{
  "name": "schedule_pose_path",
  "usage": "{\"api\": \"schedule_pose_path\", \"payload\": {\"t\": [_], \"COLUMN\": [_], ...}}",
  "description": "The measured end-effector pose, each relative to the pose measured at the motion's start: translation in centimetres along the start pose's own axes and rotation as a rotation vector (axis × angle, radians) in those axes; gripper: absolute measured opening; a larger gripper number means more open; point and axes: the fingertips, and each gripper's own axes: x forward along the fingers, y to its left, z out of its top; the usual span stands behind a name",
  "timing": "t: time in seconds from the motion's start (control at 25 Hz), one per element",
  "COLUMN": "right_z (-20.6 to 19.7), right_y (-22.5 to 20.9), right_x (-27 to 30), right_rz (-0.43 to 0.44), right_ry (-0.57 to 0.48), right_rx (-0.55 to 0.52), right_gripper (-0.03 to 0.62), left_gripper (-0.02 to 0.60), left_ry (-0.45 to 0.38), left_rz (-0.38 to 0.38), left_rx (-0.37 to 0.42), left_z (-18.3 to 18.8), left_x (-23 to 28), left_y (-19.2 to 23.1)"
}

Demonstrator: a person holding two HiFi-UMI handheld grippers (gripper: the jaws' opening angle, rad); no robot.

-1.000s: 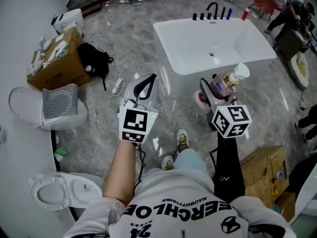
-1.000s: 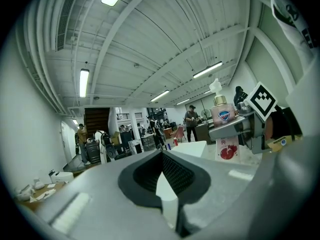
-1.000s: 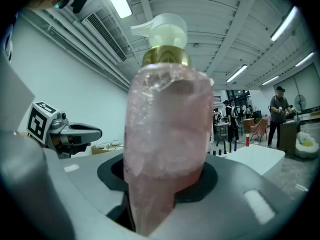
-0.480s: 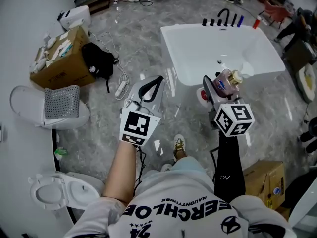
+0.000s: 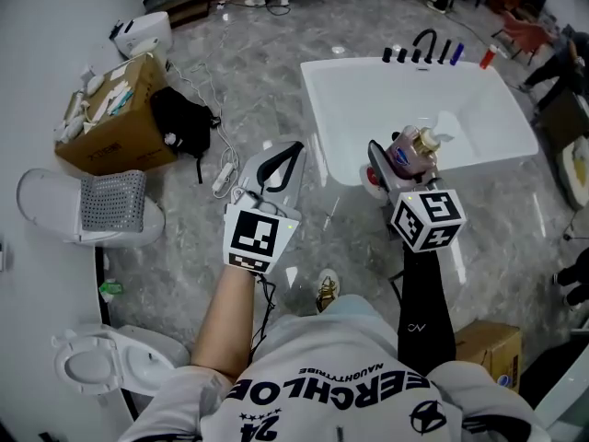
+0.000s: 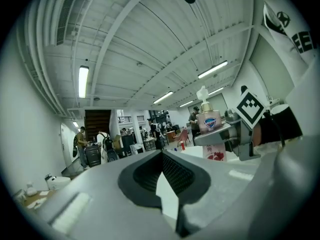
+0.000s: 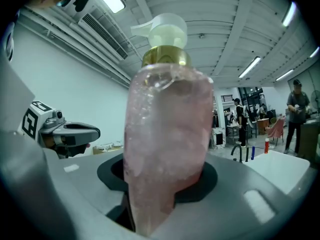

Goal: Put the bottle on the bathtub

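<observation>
A pink pump bottle (image 5: pixel 411 152) with a white pump and gold collar stands upright in my right gripper (image 5: pixel 403 162), which is shut on its body. In the right gripper view the bottle (image 7: pixel 167 144) fills the middle between the jaws of the right gripper (image 7: pixel 161 186). The white bathtub (image 5: pixel 317 109) lies just beyond the bottle, which hangs by its near rim. My left gripper (image 5: pixel 291 147) is level to the left of the tub, shut with nothing in it. The left gripper (image 6: pixel 161 154) view shows the bottle (image 6: pixel 209 121) off to the right.
A black faucet (image 5: pixel 423 44) and small bottles stand on the tub's far rim. An open cardboard box (image 5: pixel 115 127), a black bag (image 5: pixel 179 113) and a power strip (image 5: pixel 221 175) lie left. Toilets (image 5: pixel 87 205) sit at the left edge. A second box (image 5: pixel 488 343) is at lower right.
Both grippers and the person have moved forward toward the bathtub. The bottle stays gripped in the right gripper and now hangs nearer the tub's near rim.
</observation>
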Motion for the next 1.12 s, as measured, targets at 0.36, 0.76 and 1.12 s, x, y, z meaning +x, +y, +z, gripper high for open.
{"api": "schedule_pose_path", "payload": {"t": [0.36,0.76,1.12], "right_z": [-0.3,0.4,1.0], "right_y": [-2.5,-4.5,-5.9], "right_x": [3.6,7.2,10.0], "right_rz": [0.038,0.088,0.128], "right_ry": [0.023,0.022,0.007], "right_rx": [-0.001,-0.005,-0.009], "right_gripper": [0.232,0.232,0.232], "left_gripper": [0.002,0.0,0.0], "left_ry": [0.042,0.091,0.1], "left_rz": [0.024,0.083,0.117], "left_rx": [0.011,0.013,-0.02], "left_z": [-0.7,-1.5,-1.7], "left_x": [4.0,7.4,10.2], "left_y": [1.3,3.0,4.5]}}
